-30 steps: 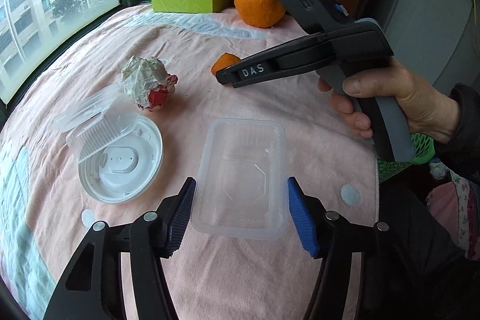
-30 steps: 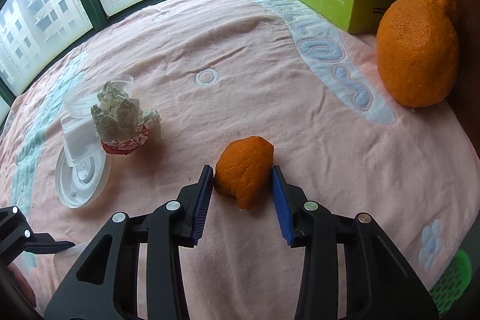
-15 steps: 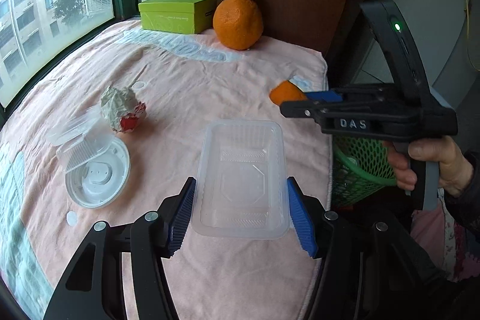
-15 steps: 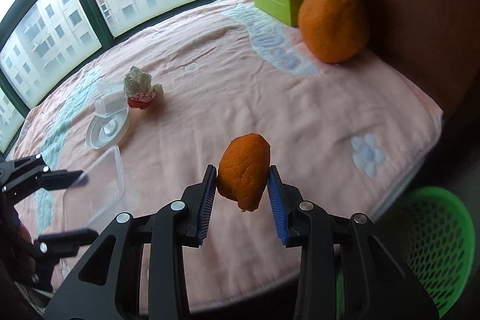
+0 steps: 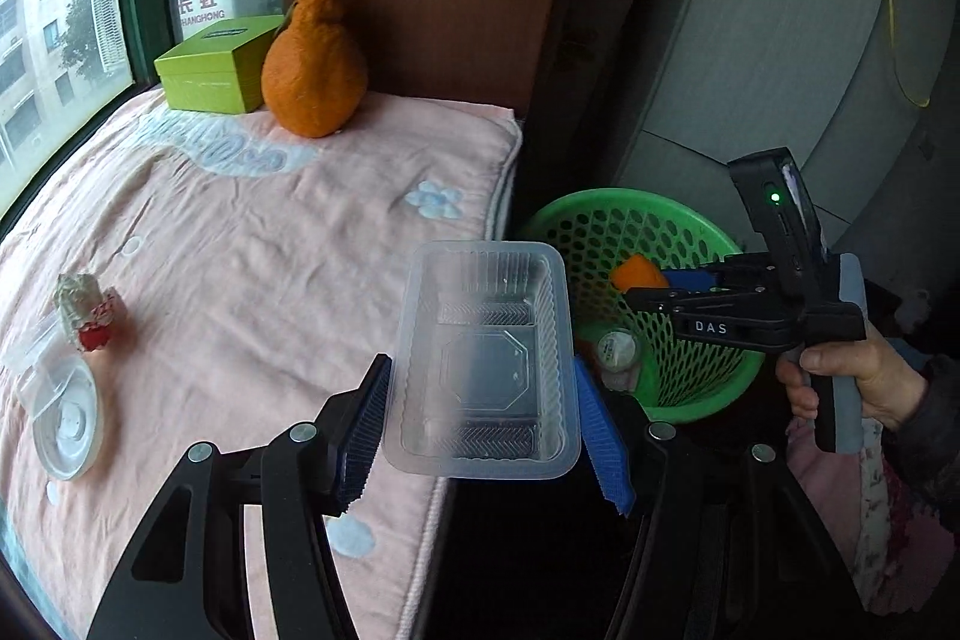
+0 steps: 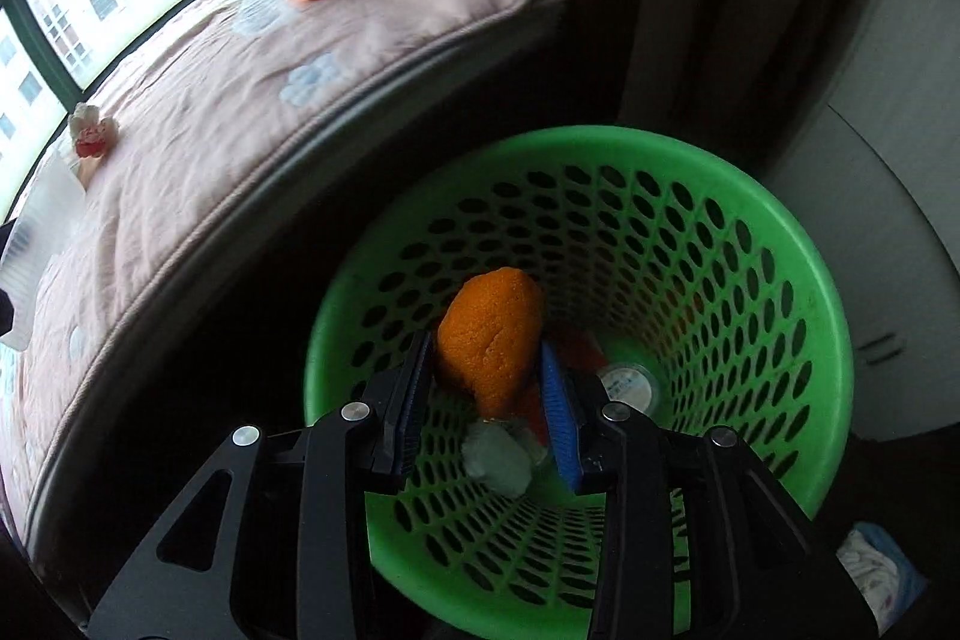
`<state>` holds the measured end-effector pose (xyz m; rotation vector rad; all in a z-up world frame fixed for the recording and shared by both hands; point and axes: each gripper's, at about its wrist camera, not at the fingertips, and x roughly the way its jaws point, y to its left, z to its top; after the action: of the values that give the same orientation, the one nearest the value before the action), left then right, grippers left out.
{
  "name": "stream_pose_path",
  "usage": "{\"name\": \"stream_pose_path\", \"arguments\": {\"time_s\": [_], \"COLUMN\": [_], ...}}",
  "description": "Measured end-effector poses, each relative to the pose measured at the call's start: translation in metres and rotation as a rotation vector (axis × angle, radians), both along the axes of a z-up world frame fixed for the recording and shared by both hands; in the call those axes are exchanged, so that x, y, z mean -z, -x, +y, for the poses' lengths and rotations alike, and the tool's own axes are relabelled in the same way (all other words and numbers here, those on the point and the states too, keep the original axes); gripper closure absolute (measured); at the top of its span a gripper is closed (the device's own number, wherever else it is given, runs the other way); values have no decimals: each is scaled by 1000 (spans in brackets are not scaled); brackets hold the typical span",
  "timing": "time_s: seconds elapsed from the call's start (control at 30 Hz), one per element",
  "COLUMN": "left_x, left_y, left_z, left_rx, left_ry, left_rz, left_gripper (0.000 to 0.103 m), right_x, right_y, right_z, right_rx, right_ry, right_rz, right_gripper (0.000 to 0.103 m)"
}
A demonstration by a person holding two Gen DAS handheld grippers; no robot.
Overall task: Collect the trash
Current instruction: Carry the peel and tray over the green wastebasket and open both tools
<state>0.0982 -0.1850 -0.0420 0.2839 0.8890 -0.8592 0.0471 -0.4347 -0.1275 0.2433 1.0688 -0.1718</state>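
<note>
My left gripper (image 5: 481, 364) is shut on a clear plastic container (image 5: 480, 280), held over the right edge of the pink blanket (image 5: 270, 250). My right gripper (image 6: 485, 347) hangs over the mouth of the green mesh basket (image 6: 780, 232) with a piece of orange peel (image 6: 492, 304) between its pads. Its jaws are opening, and the peel still sits against them. In the left wrist view the right gripper (image 5: 651, 283), gripped by a hand, holds the orange peel (image 5: 637, 273) above the green mesh basket (image 5: 600, 205).
On the blanket's left lie a crumpled wrapper (image 5: 84, 310), a white round lid (image 5: 66, 424) and a clear lid (image 5: 30, 358). A big orange fruit (image 5: 312, 70) and a green box (image 5: 216, 70) stand at the back. The basket holds a small round cup (image 6: 627, 382) and a grey wad (image 6: 498, 460).
Both grippers swung right, off the blanket. The right one carried the peel from the blanket to above the basket. The left one lifted the container to the blanket's edge.
</note>
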Motion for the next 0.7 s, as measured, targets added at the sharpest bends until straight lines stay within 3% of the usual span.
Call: {"name": "stream_pose_path", "arguments": {"time_s": [0.13,0.2,0.3,0.57,0.7], "left_x": [5,8,13,35,50], "left_y": [5,7,8,9,10], "left_z": [-26,-37,-54,-106,-134], "left_rx": [18,29,49,99,120], "left_ry": [-21,-31,-53,-110,-151], "left_rz": [19,26,34,60,76], "left_gripper": [46,46,46,46,46], "right_x": [5,4,0,-32,-45], "right_y": [3,7,13,45,60], "right_z": [-19,-26,-38,-52,-58], "right_rx": [45,63,81,95,118], "right_ry": [-17,-32,-50,-53,-58], "right_rz": [-9,-26,-56,-155,-210], "right_gripper": [63,54,51,49,42]}}
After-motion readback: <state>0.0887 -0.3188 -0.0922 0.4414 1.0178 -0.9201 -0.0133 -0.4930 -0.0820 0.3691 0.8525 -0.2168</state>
